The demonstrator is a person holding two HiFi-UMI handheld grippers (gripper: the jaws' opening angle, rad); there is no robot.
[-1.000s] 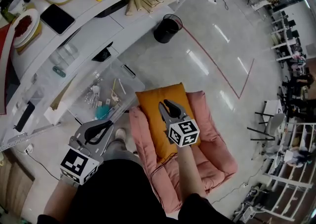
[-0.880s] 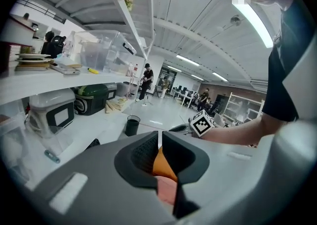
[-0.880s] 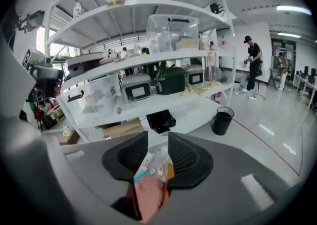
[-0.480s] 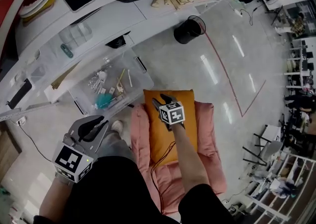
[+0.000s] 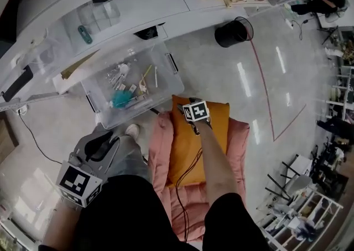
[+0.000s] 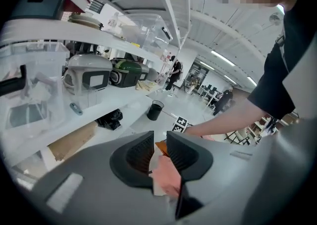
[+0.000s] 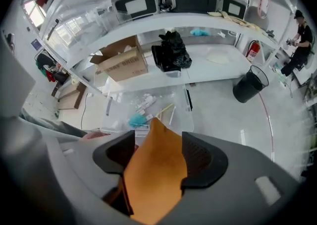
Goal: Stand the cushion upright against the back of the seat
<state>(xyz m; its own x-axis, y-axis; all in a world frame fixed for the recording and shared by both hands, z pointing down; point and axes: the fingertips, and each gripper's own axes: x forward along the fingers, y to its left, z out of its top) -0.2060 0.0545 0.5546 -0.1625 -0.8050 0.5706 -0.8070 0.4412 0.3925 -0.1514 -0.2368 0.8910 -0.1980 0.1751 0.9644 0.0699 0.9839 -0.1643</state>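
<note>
While your right tongs (image 7: pixel 158 144) point steeply down over the far end of the flat orange fabric cushion (image 5: pixel 181 140), their jaws are opening. A corner of that cushion stands between them and, as far as I can judge, neither pad is pinching it. So you are at the grasp, not yet at the lift. The cushion lies flat along the pink padded floor seat (image 5: pixel 157 156), with your right forearm stretched over its middle. Your left tongs (image 6: pixel 159 139) are low at your left side, beside your leg and well apart from the seat. Their jaws are parted by only a slit and carry nothing; the pink and orange in the gap are the seat and cushion further off.

Next, I would let the jaws finish widening, sink them further over the corner so that more than the tip of the fabric is inside, and then clench. A soft cushion will likely sag from one corner, so bring the left tongs across to take the other far corner or to steady the lower edge as you tip it up. Which end of the seat is its back I cannot tell from above, so settle that before you swing the cushion. Mind the clear plastic storage box (image 5: pixel 164 90) of small items on the floor just beyond the cushion's far edge, and the thin dark cable (image 5: pixel 191 164) trailing over the orange fabric
</note>
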